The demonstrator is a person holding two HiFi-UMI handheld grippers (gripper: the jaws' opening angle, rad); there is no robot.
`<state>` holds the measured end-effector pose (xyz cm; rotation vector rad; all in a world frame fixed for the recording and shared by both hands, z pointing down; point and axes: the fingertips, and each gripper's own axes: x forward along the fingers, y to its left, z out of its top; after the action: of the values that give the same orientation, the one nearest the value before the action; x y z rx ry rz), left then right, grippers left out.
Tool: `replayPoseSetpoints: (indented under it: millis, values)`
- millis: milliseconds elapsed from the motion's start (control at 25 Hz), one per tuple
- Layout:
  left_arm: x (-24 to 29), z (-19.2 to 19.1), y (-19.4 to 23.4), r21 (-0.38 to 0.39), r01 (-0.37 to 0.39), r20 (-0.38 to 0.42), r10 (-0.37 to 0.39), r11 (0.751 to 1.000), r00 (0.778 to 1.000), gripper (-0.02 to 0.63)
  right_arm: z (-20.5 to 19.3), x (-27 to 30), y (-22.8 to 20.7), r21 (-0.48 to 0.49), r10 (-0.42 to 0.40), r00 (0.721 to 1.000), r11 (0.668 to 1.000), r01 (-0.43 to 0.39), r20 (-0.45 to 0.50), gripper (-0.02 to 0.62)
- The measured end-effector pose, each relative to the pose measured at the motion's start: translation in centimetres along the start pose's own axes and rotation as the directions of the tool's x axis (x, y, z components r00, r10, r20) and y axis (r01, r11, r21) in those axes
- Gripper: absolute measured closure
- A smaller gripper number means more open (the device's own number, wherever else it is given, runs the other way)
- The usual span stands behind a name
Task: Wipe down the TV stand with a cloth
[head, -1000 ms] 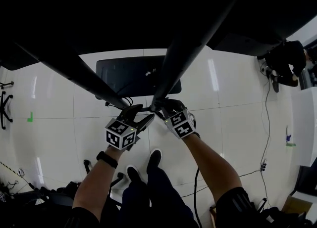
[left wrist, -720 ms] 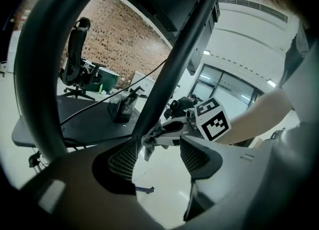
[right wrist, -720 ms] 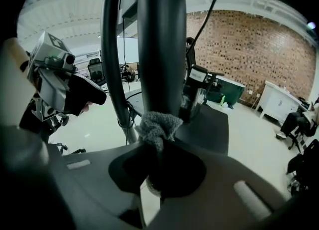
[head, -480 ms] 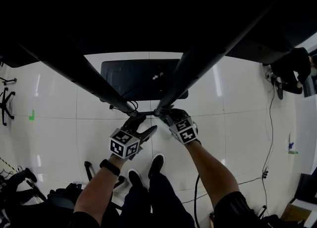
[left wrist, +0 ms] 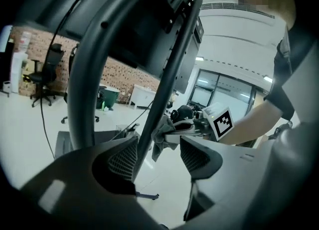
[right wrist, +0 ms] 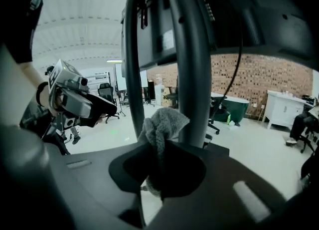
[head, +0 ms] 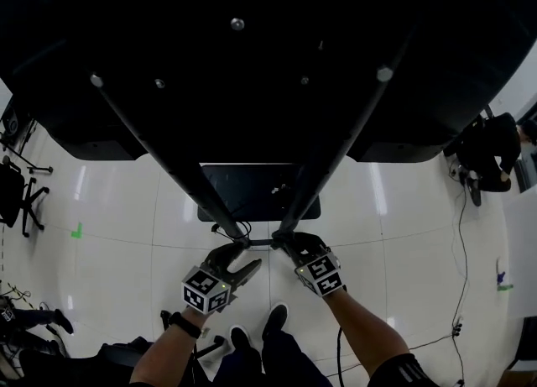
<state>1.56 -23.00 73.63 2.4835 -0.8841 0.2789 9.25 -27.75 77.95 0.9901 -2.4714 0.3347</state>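
The TV stand's two dark poles (head: 336, 146) run down from the screen to a black base plate (head: 252, 196) on the floor. My right gripper (head: 291, 246) is shut on a grey cloth (right wrist: 162, 123), and the cloth is pressed against the near pole (right wrist: 193, 74) low down. My left gripper (head: 237, 261) is open beside it. A stand pole (left wrist: 167, 84) passes between the left gripper's (left wrist: 158, 156) jaws, close to the left pad (left wrist: 123, 158). The cloth (left wrist: 162, 139) and the right gripper's marker cube (left wrist: 223, 122) show just beyond it.
The screen's dark underside (head: 252, 49) fills the top of the head view. White tiled floor (head: 126, 209) surrounds the base. Cables (head: 457, 234) trail at the right; an office chair (head: 17, 201) stands at the far left. My feet (head: 273, 322) are just behind the grippers.
The head view has swung so the screen's underside now fills the top, and base and grippers sit lower in frame. Both grippers stay at the poles' lower ends, the cloth still held.
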Motion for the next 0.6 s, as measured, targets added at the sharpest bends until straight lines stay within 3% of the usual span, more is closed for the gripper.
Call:
replayPoseSetpoints:
  millis: [320,600]
  values:
    - [-7.5,9.9,-2.9,0.067,-0.031,0.168,0.019,0.997,0.986,0.314,16.2,-6.3,3.5,-0.134,0.07,0.975,0.99,-0.042,0.213,0.557]
    - [-13.3,17.3,-5.7,0.172,-0.009,0.251,-0.035,0.985,0.967,0.314,30.7,-12.0,6.9,-0.179,0.104,0.909,0.983,-0.033,0.405,0.557]
